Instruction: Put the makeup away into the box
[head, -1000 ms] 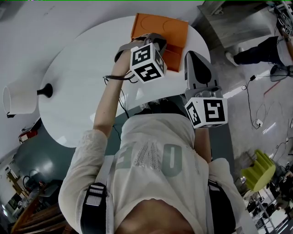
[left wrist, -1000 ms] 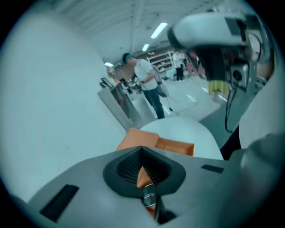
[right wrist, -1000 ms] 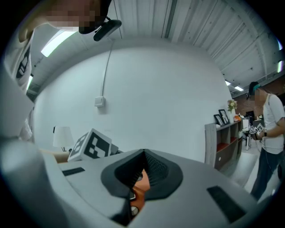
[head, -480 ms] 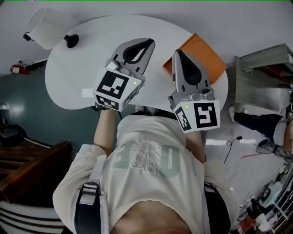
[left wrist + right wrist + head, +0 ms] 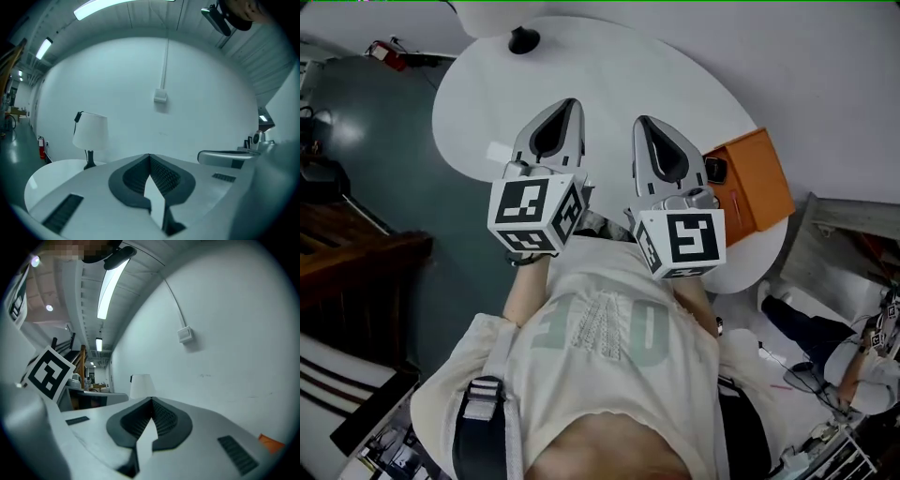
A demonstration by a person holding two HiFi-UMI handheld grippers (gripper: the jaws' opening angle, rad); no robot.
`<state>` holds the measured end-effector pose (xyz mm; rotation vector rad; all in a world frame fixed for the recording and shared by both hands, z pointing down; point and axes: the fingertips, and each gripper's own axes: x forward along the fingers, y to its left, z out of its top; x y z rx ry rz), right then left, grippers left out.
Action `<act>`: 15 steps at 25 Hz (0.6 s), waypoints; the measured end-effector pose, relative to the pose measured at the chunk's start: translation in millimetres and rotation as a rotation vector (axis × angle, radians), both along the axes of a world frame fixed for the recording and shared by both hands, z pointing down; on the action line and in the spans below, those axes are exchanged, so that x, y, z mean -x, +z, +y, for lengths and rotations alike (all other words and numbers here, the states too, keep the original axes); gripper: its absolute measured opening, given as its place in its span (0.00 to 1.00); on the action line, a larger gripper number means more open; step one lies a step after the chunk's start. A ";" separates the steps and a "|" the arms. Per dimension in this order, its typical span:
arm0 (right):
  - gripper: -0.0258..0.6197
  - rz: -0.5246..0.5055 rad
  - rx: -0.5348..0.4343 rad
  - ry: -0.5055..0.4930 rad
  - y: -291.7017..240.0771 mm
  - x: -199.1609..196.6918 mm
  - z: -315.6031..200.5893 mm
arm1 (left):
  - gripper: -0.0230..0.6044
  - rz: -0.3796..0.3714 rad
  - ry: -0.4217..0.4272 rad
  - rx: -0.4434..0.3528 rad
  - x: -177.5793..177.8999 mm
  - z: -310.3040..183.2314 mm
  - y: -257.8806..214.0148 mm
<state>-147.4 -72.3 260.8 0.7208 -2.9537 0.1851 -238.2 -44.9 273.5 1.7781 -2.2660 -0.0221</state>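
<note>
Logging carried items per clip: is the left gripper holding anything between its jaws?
No, the left gripper has its jaws closed tip to tip with nothing between them.

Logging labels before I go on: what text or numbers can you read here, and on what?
"OVE": on the shirt, seen upside down; further letters may be hidden.
Left cube, right cube: square code patterns only, no words.
Box: no print readable.
</note>
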 end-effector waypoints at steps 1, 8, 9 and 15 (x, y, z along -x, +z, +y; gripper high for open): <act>0.04 0.002 0.007 -0.003 1.2 2.8 0.9 | 0.05 0.007 -0.007 -0.004 3.7 3.1 -0.7; 0.04 0.040 0.021 0.032 9.4 5.5 -4.1 | 0.05 -0.027 0.006 0.038 12.5 2.6 2.0; 0.04 0.050 0.018 0.042 10.9 3.7 -5.7 | 0.05 -0.035 0.007 0.038 12.1 1.2 1.1; 0.04 0.072 0.020 0.085 13.9 -6.6 -13.9 | 0.05 -0.080 0.039 0.024 0.6 -5.8 -7.8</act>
